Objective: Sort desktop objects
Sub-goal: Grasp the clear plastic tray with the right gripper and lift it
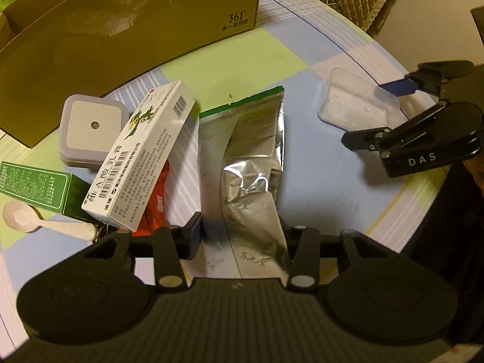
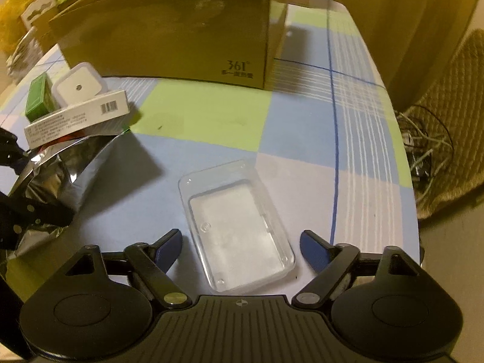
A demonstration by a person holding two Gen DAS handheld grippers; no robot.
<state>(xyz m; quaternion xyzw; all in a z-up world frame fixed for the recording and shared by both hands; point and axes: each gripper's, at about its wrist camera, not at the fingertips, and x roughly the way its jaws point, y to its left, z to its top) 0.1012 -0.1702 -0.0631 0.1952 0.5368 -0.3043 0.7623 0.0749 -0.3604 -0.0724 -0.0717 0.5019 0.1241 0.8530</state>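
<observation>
Left gripper [image 1: 240, 236] had its jaws clamped on the near end of a silver foil pouch [image 1: 251, 163] — the pouch lay lengthwise on the checked counter [image 1: 242, 60], its green-edged top pointing toward the cardboard box [image 1: 121, 36]. Just left of the pouch a white medicine carton [image 1: 142, 157] leaned tilted over something red [image 1: 157, 202], with a square white device [image 1: 90, 130] behind it near the box wall. A green carton [image 1: 36, 187] and a white plastic spoon [image 1: 45, 222] lay at the far left, the spoon nearest the edge. Right gripper [image 2: 240, 248] hung with jaws spread wide, one on either side of the near end of a clear plastic tray [image 2: 239, 227] that sat flat on the counter; touching or not — could not tell. The tray stood well apart from the pouch and the clutter. In the left wrist view the right gripper showed at the tray's far side, a blue pad visible on one finger [image 1: 399, 86].
</observation>
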